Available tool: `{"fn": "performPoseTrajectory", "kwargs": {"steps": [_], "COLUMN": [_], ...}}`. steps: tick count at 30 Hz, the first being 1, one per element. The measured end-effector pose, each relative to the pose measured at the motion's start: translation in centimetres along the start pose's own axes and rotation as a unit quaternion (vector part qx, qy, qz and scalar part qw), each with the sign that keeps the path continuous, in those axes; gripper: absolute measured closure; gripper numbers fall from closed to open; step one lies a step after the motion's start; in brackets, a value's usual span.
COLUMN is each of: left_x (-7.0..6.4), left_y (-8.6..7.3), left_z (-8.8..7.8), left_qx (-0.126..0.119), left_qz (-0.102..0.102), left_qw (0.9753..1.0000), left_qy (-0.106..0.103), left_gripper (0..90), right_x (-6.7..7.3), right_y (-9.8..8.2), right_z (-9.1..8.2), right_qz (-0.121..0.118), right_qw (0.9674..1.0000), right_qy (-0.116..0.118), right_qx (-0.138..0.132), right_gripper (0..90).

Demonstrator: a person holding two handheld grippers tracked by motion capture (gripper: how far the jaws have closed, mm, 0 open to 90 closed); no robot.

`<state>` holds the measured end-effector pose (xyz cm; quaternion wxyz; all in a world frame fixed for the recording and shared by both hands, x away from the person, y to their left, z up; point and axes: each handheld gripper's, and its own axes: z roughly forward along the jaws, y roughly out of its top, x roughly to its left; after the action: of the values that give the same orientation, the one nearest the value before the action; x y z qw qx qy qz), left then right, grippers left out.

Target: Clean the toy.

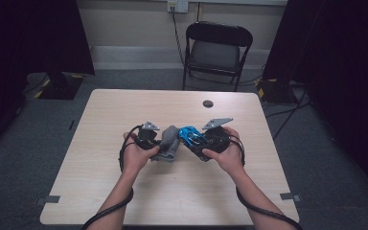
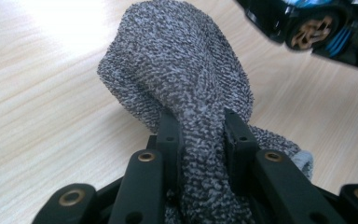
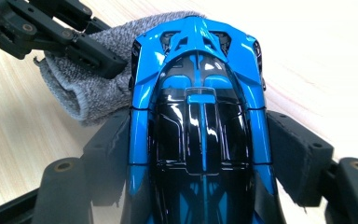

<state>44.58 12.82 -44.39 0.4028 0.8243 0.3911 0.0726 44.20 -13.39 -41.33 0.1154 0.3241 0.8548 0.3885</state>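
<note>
i've got both hands in near the table's (image 1: 124, 201) middle, forearms coming up from the near edge, so the work sits over bare wood and nothing nearby can get knocked.

left gripper (image 1: 154, 140): clenched on the grey cloth (image 2: 182, 79). jaws pinch a bunched neck of it, and the rest balloons out past the tips as a soft wad. reads as deliberate: the wad is the wiping face, the pinch keeps it from slipping. a loose hemmed tail (image 3: 81, 100) hangs back toward the table.

right gripper (image 3: 200, 154): grasping the blue toy car (image 3: 198, 93), one padded jaw on each flank, roof and black canopy facing up at that gripper's camera. side grip leaves the top and nose bare for the cloth. jaws stand wide because the body is wide.

where the car is: held just off the table, right of the cloth, nose pointing left toward it. in the right gripper view the cloth lies against the car's front end, touching or very nearly; can't tell how hard it presses. in the left gripper view a wheel (image 2: 313, 29) and the underside show just past the wad, upper right.

my read: wiping the car down, front end in hand.

farther off: a small dark disc (image 1: 208, 103) near the far edge, well apart. beyond the table, a black folding chair (image 1: 215, 50).
</note>
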Motion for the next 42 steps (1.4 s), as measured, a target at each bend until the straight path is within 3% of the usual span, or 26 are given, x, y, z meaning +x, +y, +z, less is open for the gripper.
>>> {"fn": "performPoseTrajectory", "kwargs": {"steps": [22,42], "left_x": [-1.6,-3.6], "left_y": [0.4,0.5], "left_z": [0.8,1.7], "left_qx": [-0.001,0.000], "left_qz": [0.009,0.032], "left_qw": [0.9996,0.9984], "left_qy": [-0.025,-0.046], "left_gripper": [72.3,72.4], "right_x": [0.3,0.3], "right_y": [-0.3,0.5], "right_z": [1.0,1.2], "right_qz": [-0.002,0.006], "right_qw": [1.0000,1.0000], "right_qy": [0.002,0.000], "right_qx": [0.005,0.007], "right_gripper": [28.4,28.4]}}
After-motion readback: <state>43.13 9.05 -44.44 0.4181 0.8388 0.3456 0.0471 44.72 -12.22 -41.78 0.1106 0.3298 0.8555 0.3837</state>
